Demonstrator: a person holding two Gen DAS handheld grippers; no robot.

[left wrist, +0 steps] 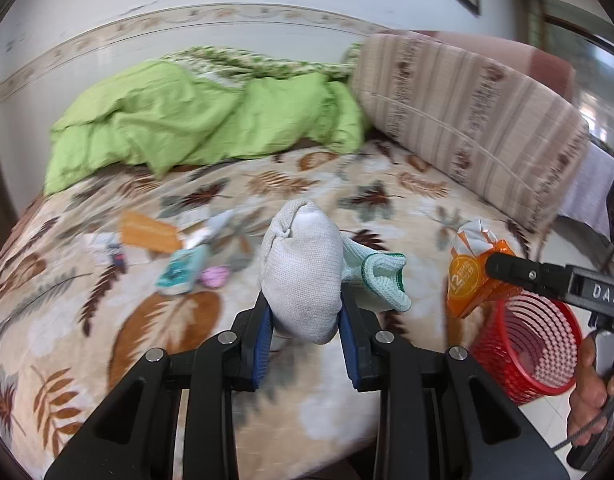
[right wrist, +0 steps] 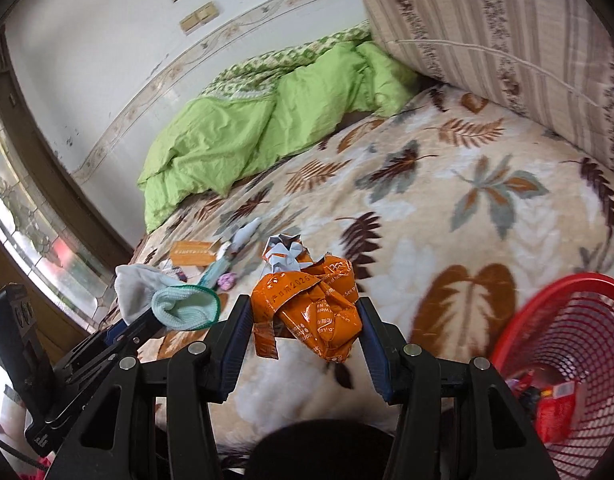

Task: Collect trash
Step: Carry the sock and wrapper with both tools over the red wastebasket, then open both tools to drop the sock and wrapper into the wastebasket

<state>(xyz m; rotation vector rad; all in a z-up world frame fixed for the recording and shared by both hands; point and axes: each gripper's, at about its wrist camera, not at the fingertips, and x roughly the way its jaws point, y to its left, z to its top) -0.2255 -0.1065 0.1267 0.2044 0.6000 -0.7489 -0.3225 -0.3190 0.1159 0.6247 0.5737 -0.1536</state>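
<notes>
Trash sits in both of your grippers and in a loose cluster on the bed. Your left gripper point(left wrist: 305, 320) has its 2 blue-padded fingers point(left wrist: 262, 344) closed on a white sock point(left wrist: 301, 276), which stands up between them above the leaf-print blanket point(left wrist: 179, 320); a pale green sock with a dark green cuff point(left wrist: 381, 278) hangs out to its right side, touching the white one. Whether the green sock is itself pinched you cannot tell from either view. Your right gripper point(right wrist: 305, 344) has its fingers clamped on a crumpled orange wrapper point(right wrist: 311, 308), with a silvery torn end sticking up from the top. In the left wrist view the same wrapper point(left wrist: 469, 272) hangs from the black fingertip, just above the rim of the red mesh basket point(left wrist: 527, 344), which stands at the near right edge of the bed. In the right wrist view the basket point(right wrist: 567, 320) is to the lower right, and red packaging lies inside it at the bottom.

More litter lies on the blanket beyond your left gripper: an orange card point(left wrist: 149, 232), a teal packet point(left wrist: 181, 270), a small pink crumpled bit point(left wrist: 214, 277), and some pale scraps, too blurred to name. They lie close together, well apart from the basket.

At the far side, a bunched green duvet point(left wrist: 195, 120) rests against the wall, and a striped cushion point(left wrist: 467, 120) leans along the right side of the bed.
</notes>
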